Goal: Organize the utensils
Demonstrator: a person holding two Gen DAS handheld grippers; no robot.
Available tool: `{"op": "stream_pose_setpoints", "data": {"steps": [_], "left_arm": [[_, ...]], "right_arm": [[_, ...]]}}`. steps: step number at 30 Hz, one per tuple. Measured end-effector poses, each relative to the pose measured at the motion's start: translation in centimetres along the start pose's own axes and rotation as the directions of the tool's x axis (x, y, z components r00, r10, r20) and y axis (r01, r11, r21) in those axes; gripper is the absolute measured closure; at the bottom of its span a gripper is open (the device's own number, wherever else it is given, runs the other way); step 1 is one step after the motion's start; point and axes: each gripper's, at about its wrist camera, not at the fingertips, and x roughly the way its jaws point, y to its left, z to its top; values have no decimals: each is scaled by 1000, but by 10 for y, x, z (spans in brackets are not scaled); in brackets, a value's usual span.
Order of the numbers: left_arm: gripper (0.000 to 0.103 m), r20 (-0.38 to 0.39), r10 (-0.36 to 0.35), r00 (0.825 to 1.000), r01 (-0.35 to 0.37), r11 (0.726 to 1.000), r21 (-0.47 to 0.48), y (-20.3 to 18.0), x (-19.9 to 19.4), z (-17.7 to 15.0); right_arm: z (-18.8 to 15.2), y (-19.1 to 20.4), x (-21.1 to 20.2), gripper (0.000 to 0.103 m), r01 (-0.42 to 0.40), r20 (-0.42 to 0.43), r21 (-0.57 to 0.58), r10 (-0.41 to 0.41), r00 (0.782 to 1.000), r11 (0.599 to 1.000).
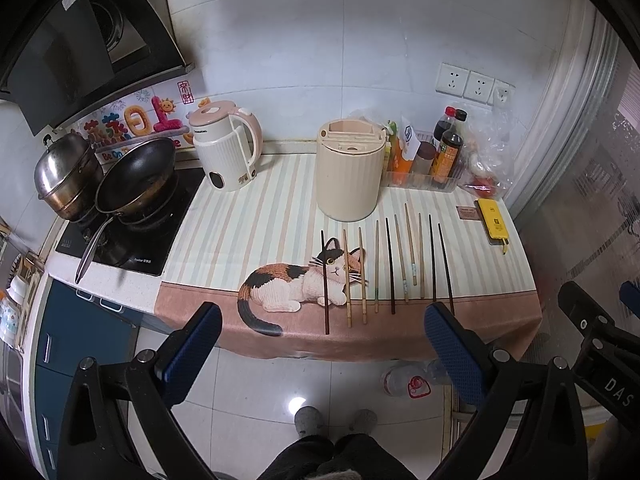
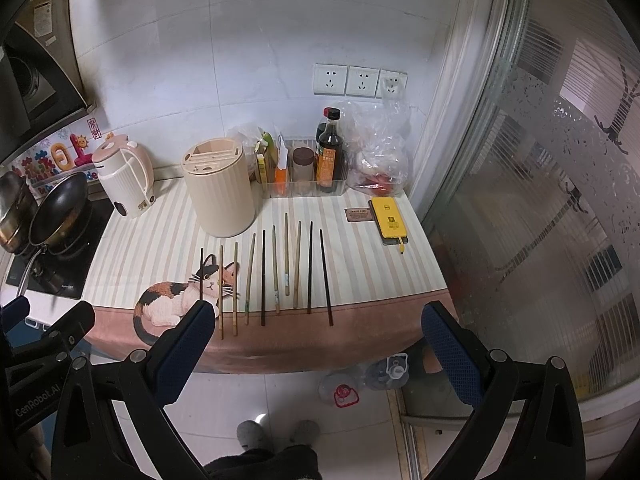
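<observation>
I am holding both grippers back off the counter edge, left gripper [image 1: 322,344] and right gripper [image 2: 318,340] each spread wide and empty. The chopsticks [image 2: 264,276] are lying in a row ahead, long axes pointing away toward the holder [image 2: 220,188]. The right gripper is sitting nearer, I judge.

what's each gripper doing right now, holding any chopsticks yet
Left gripper: open, holding nothing, short of the chopsticks.
Right gripper: open, holding nothing.
</observation>
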Motion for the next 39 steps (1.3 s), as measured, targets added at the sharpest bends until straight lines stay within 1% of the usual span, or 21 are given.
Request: {"op": "stream_pose_setpoints", "data": {"steps": [22,24,26,27,29,33,34,36,38,39], "left_arm": [[0,4,-1,1000,1,1000,-9,-3,3,11],[0,10,5,1000,-5,1000,-7,-5,6,14],[0,32,17,999,-17,1000,-10,-5,10,18],[0,60,34,998,-33,999,-14,-5,15,22],[0,91,76,993,-74,997,-21,-5,25,27],[0,110,139,984,-136,990,-33,-7,64,40],[0,106,156,982,-154,988,-32,-7,79,42],[0,74,185,980,-184,983,-22,-9,106,45],[0,17,184,983,-184,983,-12,-10,141,46],[0,-13,180,984,-180,984,-8,-9,155,46]], "right_arm": [[3,5,2,0,-6,3,-8,6,1000,1000],[5,4,5,0,-9,5,-5,9,1000,1000],[6,2,8,0,-8,5,0,8,1000,1000],[7,0,11,0,-11,4,5,11,1000,1000],[11,-2,20,0,-22,11,19,21,1000,1000],[17,-8,62,0,-14,-4,18,14,1000,1000],[19,-10,76,0,-13,-18,16,13,1000,1000],[20,-13,105,1,-23,-55,14,24,998,1000],[23,-16,137,9,-26,-91,4,26,996,1000],[23,-17,156,17,-24,-114,-3,23,993,1000]]}}
